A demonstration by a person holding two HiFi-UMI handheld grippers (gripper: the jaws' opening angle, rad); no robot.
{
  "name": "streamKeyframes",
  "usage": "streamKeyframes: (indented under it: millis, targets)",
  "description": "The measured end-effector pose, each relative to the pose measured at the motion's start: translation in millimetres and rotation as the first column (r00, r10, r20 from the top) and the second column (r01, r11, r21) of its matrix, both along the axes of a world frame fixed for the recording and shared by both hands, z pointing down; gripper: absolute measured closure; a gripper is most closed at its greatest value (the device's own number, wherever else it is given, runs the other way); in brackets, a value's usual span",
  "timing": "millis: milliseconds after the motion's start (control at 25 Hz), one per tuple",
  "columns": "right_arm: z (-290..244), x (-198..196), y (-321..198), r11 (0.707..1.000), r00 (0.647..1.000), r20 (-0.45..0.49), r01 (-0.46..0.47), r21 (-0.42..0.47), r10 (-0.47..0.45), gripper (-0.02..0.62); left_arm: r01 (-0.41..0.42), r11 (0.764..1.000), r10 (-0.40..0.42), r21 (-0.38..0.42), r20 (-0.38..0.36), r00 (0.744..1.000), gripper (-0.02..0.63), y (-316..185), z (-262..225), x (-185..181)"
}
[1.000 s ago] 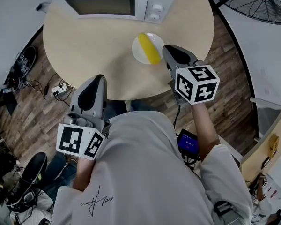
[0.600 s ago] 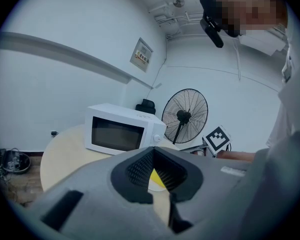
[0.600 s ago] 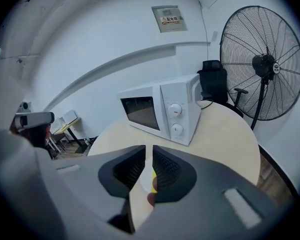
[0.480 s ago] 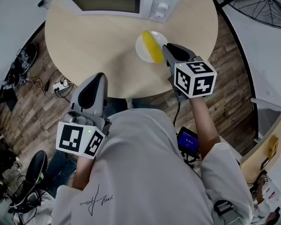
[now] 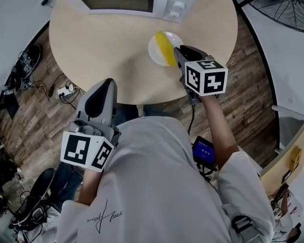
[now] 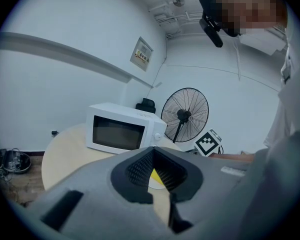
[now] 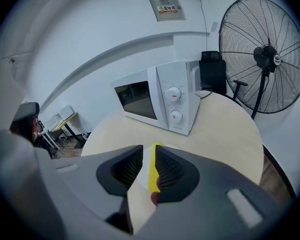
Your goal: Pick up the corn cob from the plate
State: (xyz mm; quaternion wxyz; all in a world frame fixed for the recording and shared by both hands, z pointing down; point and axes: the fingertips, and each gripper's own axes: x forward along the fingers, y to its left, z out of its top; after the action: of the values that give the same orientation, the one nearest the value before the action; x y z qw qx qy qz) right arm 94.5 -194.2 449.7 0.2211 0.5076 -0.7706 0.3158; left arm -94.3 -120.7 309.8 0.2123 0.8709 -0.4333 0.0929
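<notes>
Pickup not done. Long yellow corn cob lies on round white plate, far right on round pale wooden table. Your right gripper is at plate's near right. Its jaws have just been opening and stand narrowly apart, cob showing in gap, unclamped. Left gripper jaws together, idle. Remaining: close, lift.

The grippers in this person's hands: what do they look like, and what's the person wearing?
Both the left gripper and the right gripper are grey shells ending in two jaws lined with black ribbed pads. Each carries a white cube printed with black square markers. A black cable hangs from the right one. The person wears a light grey short-sleeved shirt.
</notes>
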Motion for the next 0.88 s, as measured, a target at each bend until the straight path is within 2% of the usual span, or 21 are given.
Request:
streamKeyframes:
  millis: [360, 880]
  targets:
    - [29, -4, -4, 0.998, 0.999, -0.033, 0.010, -0.065, -0.013, 0.488, -0.002, 1.000, 0.002, -0.020, -0.001, 1.000, 0.614, -4, 7, -2]
    - [59, -8, -11, 0.992, 0.998, -0.063, 0.012, -0.129, -0.021, 0.413, 0.003, 0.999, -0.003, -0.032, 0.005, 1.000, 0.614, -6, 9, -8]
